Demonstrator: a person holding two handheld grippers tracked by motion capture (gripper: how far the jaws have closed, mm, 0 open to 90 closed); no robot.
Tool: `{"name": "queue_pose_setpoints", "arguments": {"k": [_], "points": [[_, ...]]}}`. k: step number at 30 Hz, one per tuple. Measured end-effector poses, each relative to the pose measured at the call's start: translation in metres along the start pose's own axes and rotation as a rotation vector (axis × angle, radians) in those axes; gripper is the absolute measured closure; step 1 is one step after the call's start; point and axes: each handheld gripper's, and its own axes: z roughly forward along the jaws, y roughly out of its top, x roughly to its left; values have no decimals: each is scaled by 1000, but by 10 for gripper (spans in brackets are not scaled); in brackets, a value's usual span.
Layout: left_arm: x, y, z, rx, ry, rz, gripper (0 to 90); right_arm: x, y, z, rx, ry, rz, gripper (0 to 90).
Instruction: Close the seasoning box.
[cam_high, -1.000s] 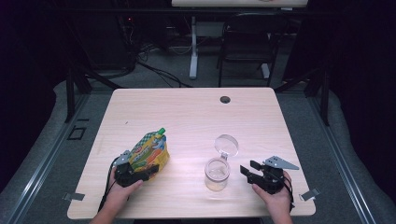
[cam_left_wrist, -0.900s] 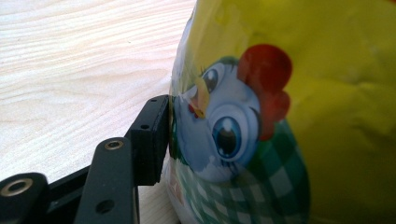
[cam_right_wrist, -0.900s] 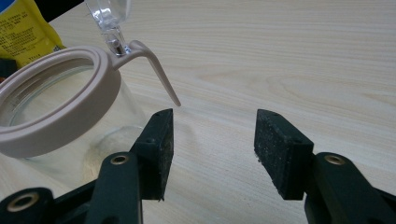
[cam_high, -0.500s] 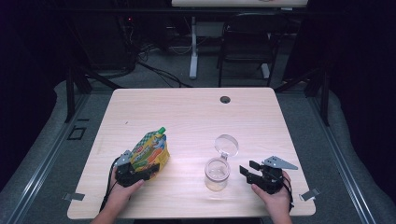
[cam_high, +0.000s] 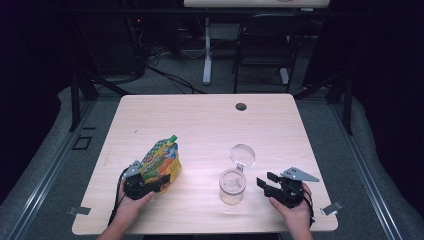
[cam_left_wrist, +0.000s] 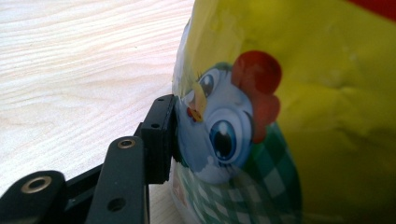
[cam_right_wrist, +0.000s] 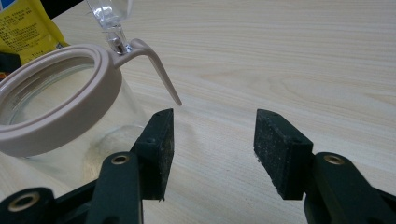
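Nearest to me, my left gripper (cam_high: 150, 182) is clamped on the lower end of the snack pouch (cam_high: 161, 160); in the left gripper view one black pad (cam_left_wrist: 161, 135) presses flat against the printed cartoon bird on the pouch's side, and the film dimples a little under it, so I read the grip as firm. The pouch leans on the table (cam_high: 200, 120) at the near left, its green cap (cam_high: 173, 138) pointing away from me and to the right. My right gripper (cam_high: 267, 184) sits low at the near right with its jaws spread wide and nothing between them; through the right gripper view I see bare wood in the gap and the glass jar (cam_right_wrist: 60, 116) just beside the left pad, not touching it. The jar stands upright between my two hands, its beige rim open and its clear hinged lid (cam_high: 242, 155) flipped back on the far side. I judge the step in hand to be getting the pouch ready to empty into the jar, with the grasp made and the lift not yet begun. The next move calls for raising the pouch clear of the table and bringing its cap end over the jar mouth, while the free gripper steadies the jar or deals with the cap. Farther off, a small dark grommet (cam_high: 241, 106) sits near the table's far edge.
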Motion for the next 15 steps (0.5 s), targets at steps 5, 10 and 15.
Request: {"name": "queue_pose_setpoints", "arguments": {"k": [5, 10, 15], "points": [[-1, 3, -3, 5, -4, 6, 543, 0, 0, 0, -10, 2, 5, 477], [-8, 7, -9, 1, -3, 34, 544, 0, 0, -1, -7, -3, 0, 477], [-12, 9, -14, -4, 7, 68, 544, 1, 1, -2, -22, 5, -3, 467]]}}
